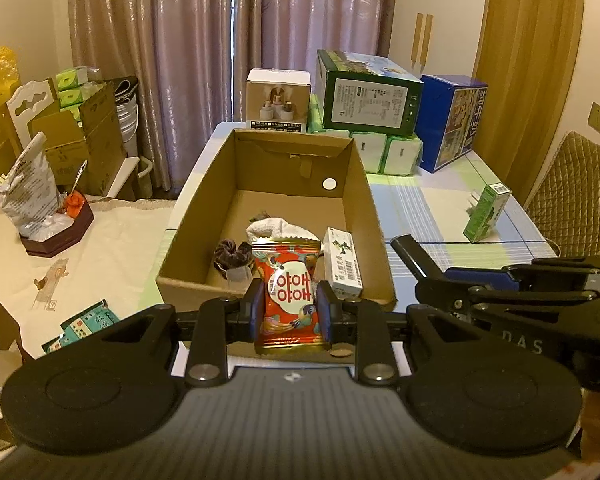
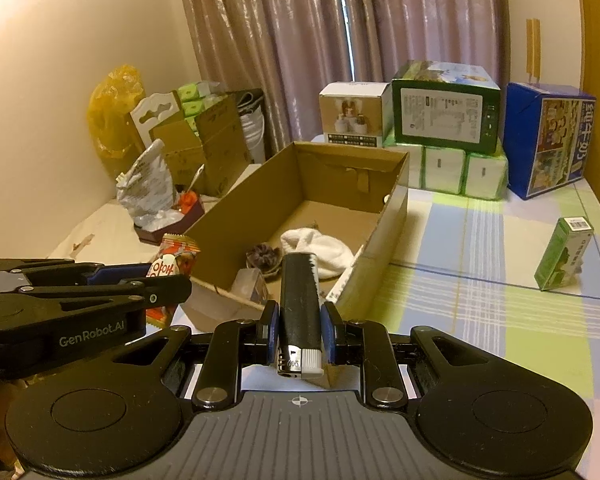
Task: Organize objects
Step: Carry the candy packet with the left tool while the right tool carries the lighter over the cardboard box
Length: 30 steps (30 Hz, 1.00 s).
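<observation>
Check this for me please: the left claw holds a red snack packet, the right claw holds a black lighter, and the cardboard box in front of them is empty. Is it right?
Not quite: the cardboard box is not empty. The right wrist view shows a white cloth and a dark scrunchie inside. The left claw does hold the red snack packet, and the right claw the black lighter.

We hold our left gripper (image 1: 288, 312) level, its jaws closed on a red snack packet (image 1: 289, 300) that stands upright between them. Our right gripper (image 2: 299, 334) sits just beside it, jaws clamped on a black lighter (image 2: 299, 312) pointing forward along the fingers.
</observation>
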Each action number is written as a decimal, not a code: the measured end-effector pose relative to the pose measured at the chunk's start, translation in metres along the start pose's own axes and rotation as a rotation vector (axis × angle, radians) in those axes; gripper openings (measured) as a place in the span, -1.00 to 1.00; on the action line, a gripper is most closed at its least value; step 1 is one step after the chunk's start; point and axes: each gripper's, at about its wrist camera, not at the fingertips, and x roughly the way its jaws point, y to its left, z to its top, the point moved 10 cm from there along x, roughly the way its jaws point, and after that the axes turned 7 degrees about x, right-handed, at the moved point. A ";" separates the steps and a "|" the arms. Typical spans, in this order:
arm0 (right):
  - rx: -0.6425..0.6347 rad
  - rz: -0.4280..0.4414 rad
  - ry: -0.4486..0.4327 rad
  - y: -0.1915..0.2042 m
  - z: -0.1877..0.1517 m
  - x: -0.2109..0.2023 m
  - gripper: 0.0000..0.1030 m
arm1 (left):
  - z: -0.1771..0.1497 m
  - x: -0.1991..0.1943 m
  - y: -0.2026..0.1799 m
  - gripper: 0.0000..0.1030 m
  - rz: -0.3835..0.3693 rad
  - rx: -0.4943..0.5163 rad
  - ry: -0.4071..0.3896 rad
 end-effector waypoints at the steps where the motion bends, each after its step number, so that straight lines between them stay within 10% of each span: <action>1: 0.003 0.002 0.000 0.000 0.003 0.002 -0.63 | 0.002 0.003 0.002 -0.55 0.001 0.006 0.001; 30: 0.078 -0.002 0.041 -0.004 0.063 0.085 -0.63 | 0.048 0.085 0.045 -0.55 -0.031 0.068 0.066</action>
